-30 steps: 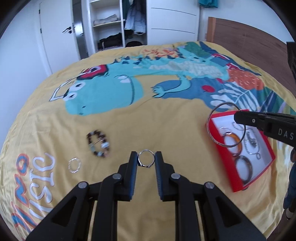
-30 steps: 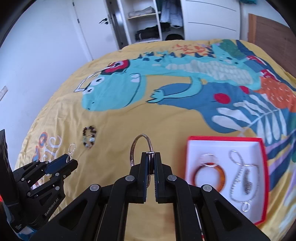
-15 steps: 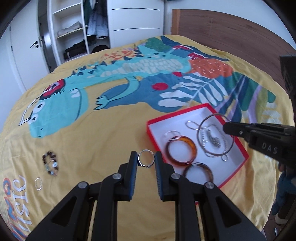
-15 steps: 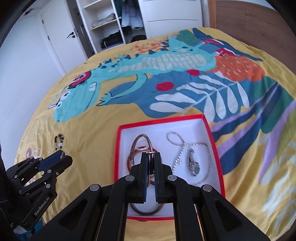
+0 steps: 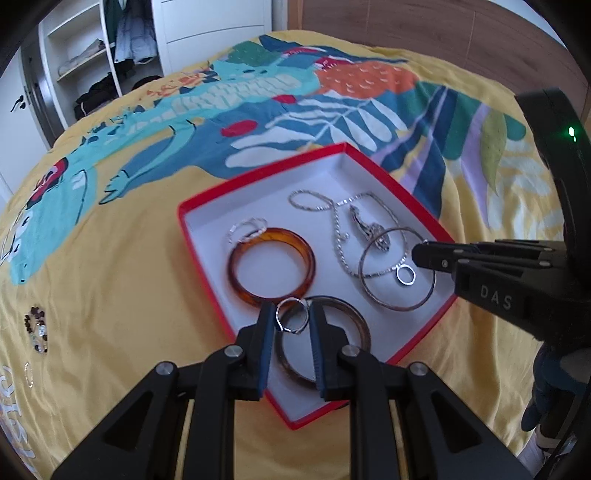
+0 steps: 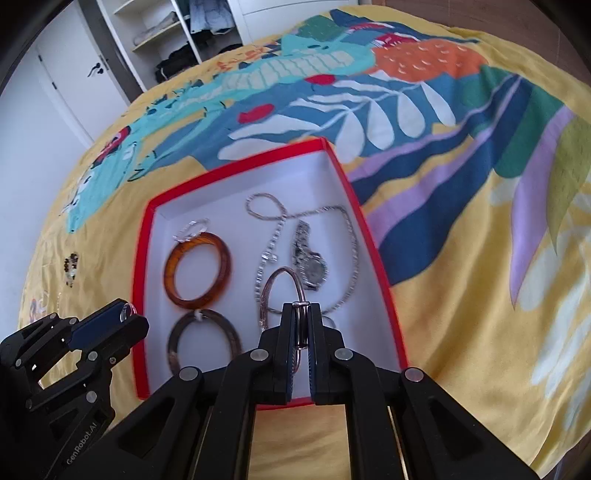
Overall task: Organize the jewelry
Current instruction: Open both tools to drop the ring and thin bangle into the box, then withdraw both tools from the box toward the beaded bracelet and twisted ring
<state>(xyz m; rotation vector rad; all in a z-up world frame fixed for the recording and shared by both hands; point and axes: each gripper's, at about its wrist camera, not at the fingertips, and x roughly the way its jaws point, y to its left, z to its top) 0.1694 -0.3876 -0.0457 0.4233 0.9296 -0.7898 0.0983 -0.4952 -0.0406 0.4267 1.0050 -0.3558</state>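
Note:
A red box with a white inside lies on the bed and holds an amber bangle, a dark bangle and a silver chain necklace. My left gripper is shut on a small silver ring, just above the box's near part. My right gripper is shut on a thin silver bangle, held over the box's right half.
A beaded bracelet and a small silver ring lie on the yellow bedspread to the left of the box. A wardrobe with open shelves stands beyond the bed. A wooden headboard is at the far right.
Both grippers have moved right and closer to the red box, each still holding its piece. The box now fills the middle of both views.

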